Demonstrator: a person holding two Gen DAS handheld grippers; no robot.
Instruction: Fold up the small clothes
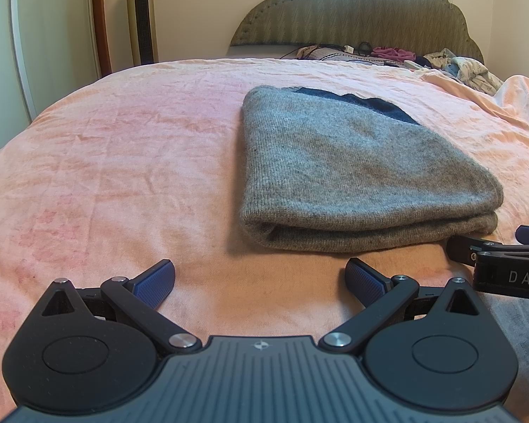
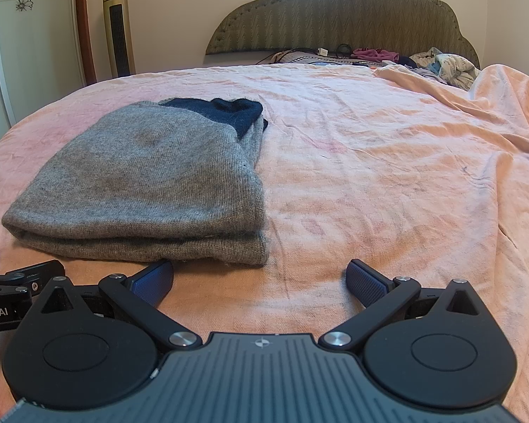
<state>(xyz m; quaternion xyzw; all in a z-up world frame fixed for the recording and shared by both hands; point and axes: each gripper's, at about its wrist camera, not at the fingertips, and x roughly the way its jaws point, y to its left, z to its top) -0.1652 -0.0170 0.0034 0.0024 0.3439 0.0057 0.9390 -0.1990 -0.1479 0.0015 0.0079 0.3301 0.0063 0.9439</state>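
A grey knitted garment (image 1: 356,169) lies folded on the pink bed sheet (image 1: 123,162), with a dark blue band showing at its far end (image 1: 363,102). It also shows in the right wrist view (image 2: 151,183), left of centre. My left gripper (image 1: 261,282) is open and empty, just short of the garment's near fold. My right gripper (image 2: 261,282) is open and empty, near the garment's near right corner. Each gripper's side shows at the edge of the other's view: the right one (image 1: 497,268), the left one (image 2: 17,282).
A heap of mixed clothes (image 2: 437,63) and cables lies at the head of the bed below the padded headboard (image 2: 335,14). A tower fan (image 2: 118,28) stands at the far left wall. The sheet bunches into a ridge at the right (image 2: 504,105).
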